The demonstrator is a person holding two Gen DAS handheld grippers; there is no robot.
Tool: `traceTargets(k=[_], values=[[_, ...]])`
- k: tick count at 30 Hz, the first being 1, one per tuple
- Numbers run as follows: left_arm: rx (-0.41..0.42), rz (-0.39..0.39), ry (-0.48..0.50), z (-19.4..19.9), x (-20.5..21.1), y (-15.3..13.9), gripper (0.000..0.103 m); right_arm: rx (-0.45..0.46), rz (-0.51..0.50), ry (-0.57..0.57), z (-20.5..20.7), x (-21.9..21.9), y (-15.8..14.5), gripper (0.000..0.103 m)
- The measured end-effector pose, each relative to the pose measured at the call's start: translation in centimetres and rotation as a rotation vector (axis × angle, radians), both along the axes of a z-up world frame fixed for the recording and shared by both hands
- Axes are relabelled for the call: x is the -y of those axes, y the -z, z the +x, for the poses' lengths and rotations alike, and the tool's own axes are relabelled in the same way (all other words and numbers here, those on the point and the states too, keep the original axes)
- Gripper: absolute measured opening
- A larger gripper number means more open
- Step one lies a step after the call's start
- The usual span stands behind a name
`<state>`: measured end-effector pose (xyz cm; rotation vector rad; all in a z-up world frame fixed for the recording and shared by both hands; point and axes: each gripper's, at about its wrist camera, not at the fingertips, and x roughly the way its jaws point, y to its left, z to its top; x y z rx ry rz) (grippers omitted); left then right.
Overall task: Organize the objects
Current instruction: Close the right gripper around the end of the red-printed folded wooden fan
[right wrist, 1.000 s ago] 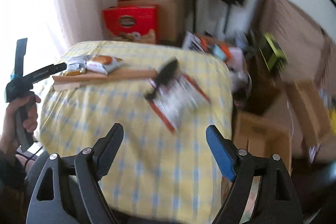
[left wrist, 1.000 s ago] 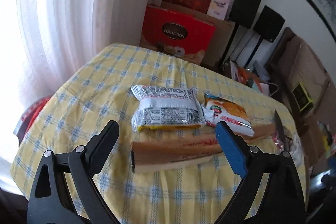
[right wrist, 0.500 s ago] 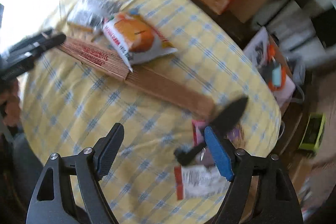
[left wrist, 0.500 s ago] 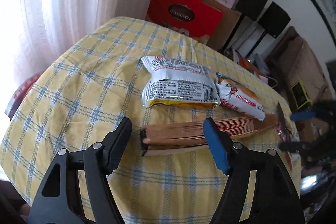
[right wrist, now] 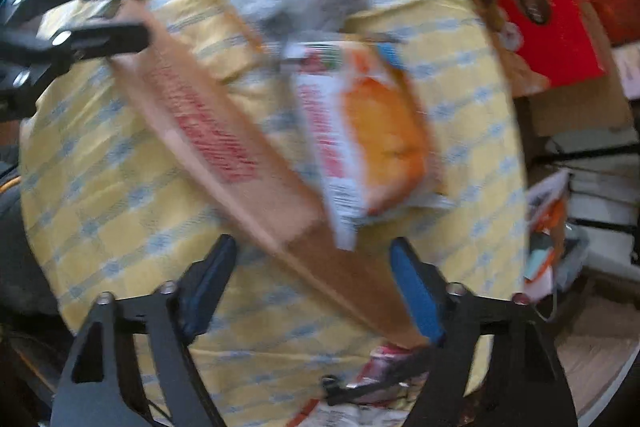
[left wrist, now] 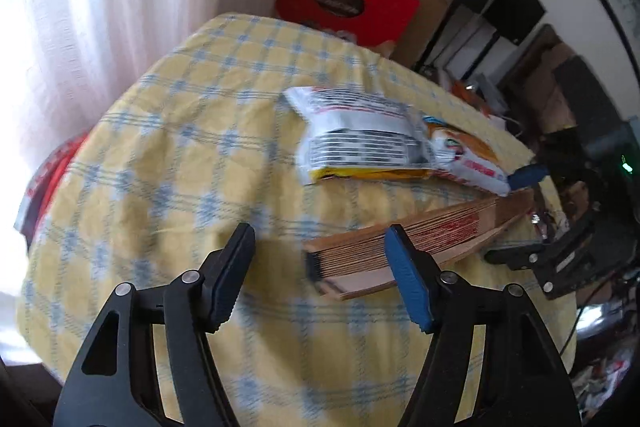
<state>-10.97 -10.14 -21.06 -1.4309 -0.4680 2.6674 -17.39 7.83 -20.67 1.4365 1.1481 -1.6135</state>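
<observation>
On the desk (left wrist: 180,147), under a yellow and blue check cloth: carries everything in play

Next down in size, the brown stack (left wrist: 420,239) of thin folded sheets, red print on its top face: lies flat, long and narrow, long axis slanting across the left wrist view from the blunt layered end close to the camera, up and rightward to the far end. Probably calls for a grip at each end, being too long and floppy for one tool to lift level

Just beyond the brown stack, the silver packet (left wrist: 360,143): lies flat, printed back up, roughly parallel to the brown stack and a little apart from it

Beside that, the orange packet (left wrist: 464,155): touches the silver packet and, in the right wrist view, overlaps the top edge of the brown stack, so likely to slide if the stack is lifted

At the near end of the brown stack, the left tool (left wrist: 319,239): points down at a slant, jaws apart and closing, the stack's end between them, pads not yet pressing

At the far end of the brown stack, the right tool (right wrist: 313,245): points nearly straight down, jaws apart and closing astride the stack, no contact visible through the blur
</observation>
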Motion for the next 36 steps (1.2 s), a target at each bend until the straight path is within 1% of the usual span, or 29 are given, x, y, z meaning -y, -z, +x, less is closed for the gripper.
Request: traceTargets(k=[2,3,5,6,9,10,11,12,15,18,20,22,24,25,27,28,29,30,33,36], values=[[0.0,0.004,-0.041,0.4,1.6,-0.5,0.065,-0.03,-0.007,0.005,0.6,0.8,-0.2,0.054],[-0.002,0.017,-0.059,0.5,2.4,-0.6,0.065,-0.034,-0.018,-0.002,1.1,1.2,-0.4,0.052],[-0.005,0.062,-0.111,0.9,4.5,-0.9,0.065,-0.046,-0.028,-0.036,2.2,2.1,-0.6,0.04],[-0.004,0.09,-0.144,1.3,5.8,-1.0,0.065,-0.049,-0.028,-0.054,2.9,2.7,-0.7,0.038],[0.012,0.148,-0.238,2.4,9.1,-1.1,0.063,-0.021,-0.04,-0.095,5.2,4.8,-0.8,0.027],[0.015,0.153,-0.263,2.7,9.9,-1.0,0.063,-0.01,-0.049,-0.096,5.8,5.4,-1.0,0.017],[0.015,0.158,-0.293,3.2,10.9,-1.0,0.063,-0.01,-0.061,-0.086,6.5,6.0,-1.2,0.011],[0.015,0.162,-0.31,3.4,11.5,-1.0,0.063,0.009,-0.073,-0.067,7.0,6.5,-1.3,0.008],[0.029,0.184,-0.35,3.9,13.1,-0.4,0.063,0.036,-0.057,-0.03,8.2,7.4,-1.0,0.01],[0.033,0.209,-0.349,4.1,13.7,-0.3,0.063,0.049,-0.045,-0.014,9.3,7.5,-0.8,0.01],[0.027,0.21,-0.345,4.2,13.8,-0.5,0.063,0.062,-0.044,-0.027,10.2,7.3,-0.8,0.01],[0.022,0.21,-0.333,4.1,13.6,-0.6,0.063,0.031,-0.043,-0.03,10.4,7.0,-1.0,0.01],[0.025,0.208,-0.315,3.9,13.1,-0.6,0.063,-0.026,-0.047,-0.012,10.0,6.5,-1.5,0.01],[0.028,0.206,-0.31,3.8,12.9,-0.5,0.063,-0.069,-0.058,-0.003,9.6,6.3,-1.8,0.011],[0.035,0.202,-0.293,3.7,12.5,-0.4,0.063,-0.124,-0.106,0.001,8.9,6.0,-2.8,0.018],[0.038,0.199,-0.284,3.6,12.3,-0.4,0.063,-0.141,-0.134,0.0,8.5,5.8,-3.2,0.033],[0.04,0.195,-0.277,3.5,12.1,-0.3,0.063,-0.138,-0.142,0.002,8.4,5.9,-3.2,0.05],[0.045,0.191,-0.269,3.5,12.0,-0.3,0.063,-0.132,-0.143,0.003,8.1,6.0,-3.1,0.053],[0.059,0.184,-0.249,3.2,11.4,0.1,0.063,-0.143,-0.122,0.0,7.6,6.0,-2.1,0.053],[0.068,0.195,-0.234,2.9,10.9,0.4,0.063,-0.122,-0.119,0.01,8.5,6.3,-1.1,0.051]])
